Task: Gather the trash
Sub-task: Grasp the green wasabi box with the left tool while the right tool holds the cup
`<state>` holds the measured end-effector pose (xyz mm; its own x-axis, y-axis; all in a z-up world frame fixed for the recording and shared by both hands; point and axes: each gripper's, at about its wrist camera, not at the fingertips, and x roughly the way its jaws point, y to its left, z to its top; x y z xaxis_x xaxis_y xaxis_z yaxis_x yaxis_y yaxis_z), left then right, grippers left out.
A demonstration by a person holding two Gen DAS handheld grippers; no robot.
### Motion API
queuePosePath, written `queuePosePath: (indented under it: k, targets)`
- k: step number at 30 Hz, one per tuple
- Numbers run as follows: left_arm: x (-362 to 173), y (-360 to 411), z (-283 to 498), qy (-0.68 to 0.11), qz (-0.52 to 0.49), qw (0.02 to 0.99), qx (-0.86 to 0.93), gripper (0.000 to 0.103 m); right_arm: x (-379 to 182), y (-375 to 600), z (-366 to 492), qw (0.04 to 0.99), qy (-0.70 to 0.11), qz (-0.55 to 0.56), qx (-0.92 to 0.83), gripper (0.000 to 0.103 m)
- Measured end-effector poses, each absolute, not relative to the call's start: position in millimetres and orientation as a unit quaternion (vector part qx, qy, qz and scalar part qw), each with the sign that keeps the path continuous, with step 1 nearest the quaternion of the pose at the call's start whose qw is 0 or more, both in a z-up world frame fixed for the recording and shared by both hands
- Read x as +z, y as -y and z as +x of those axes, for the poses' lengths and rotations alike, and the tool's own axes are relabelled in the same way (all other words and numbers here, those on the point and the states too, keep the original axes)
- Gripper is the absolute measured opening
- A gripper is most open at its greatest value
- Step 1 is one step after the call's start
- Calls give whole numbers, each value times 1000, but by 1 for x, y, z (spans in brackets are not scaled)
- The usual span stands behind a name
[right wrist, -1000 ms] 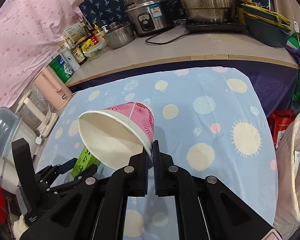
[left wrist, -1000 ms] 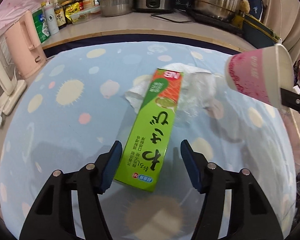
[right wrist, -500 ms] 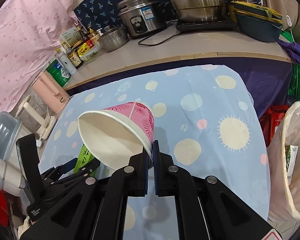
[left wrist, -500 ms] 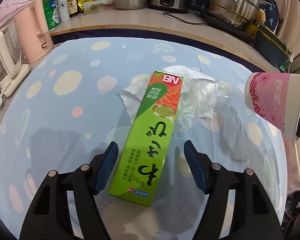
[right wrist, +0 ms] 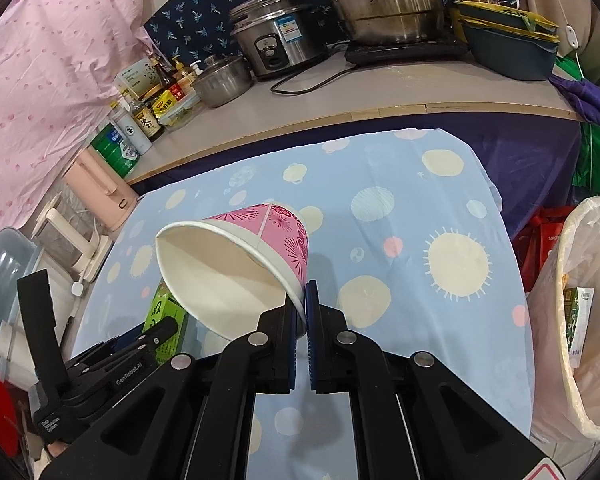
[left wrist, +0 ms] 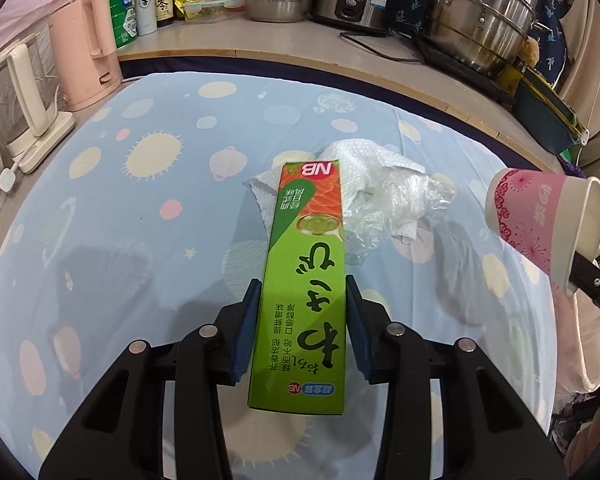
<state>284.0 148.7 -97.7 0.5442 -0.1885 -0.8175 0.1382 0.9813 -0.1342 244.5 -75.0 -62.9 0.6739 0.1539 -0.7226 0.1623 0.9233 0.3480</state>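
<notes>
A long green box (left wrist: 308, 240) lies on the blue dotted tablecloth (left wrist: 140, 240), its far end resting on a crumpled white paper towel (left wrist: 364, 160) and clear plastic wrap (left wrist: 396, 204). My left gripper (left wrist: 302, 284) is closing on the box's near half, and both blue pads touch its long sides. My right gripper (right wrist: 304, 292) is shut on the rim of a pink paper cup (right wrist: 236, 264), held tilted above the table with its mouth towards the camera. The cup (left wrist: 540, 220) also shows at the right edge of the left wrist view. The box's end (right wrist: 164, 312) peeks out below the cup.
A bin lined with a pale bag (right wrist: 580, 320) stands off the table's right edge, with a green carton inside. Behind the table, a counter (right wrist: 380, 92) holds a rice cooker (right wrist: 280, 40), steel pots and bottles. A pink kettle (left wrist: 88, 52) stands at the left.
My left gripper's jaws have come in from wide apart to touch the green box's sides. The right gripper keeps the cup pinched, and the bin has come further into its view.
</notes>
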Motion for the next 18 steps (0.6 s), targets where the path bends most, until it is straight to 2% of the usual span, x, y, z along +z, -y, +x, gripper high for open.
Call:
queuePosePath:
  k: [18]
  targets:
    - [-46,-117,228,-455,-11,884,-110,38,-41,90,194,902,-381,205,10,5]
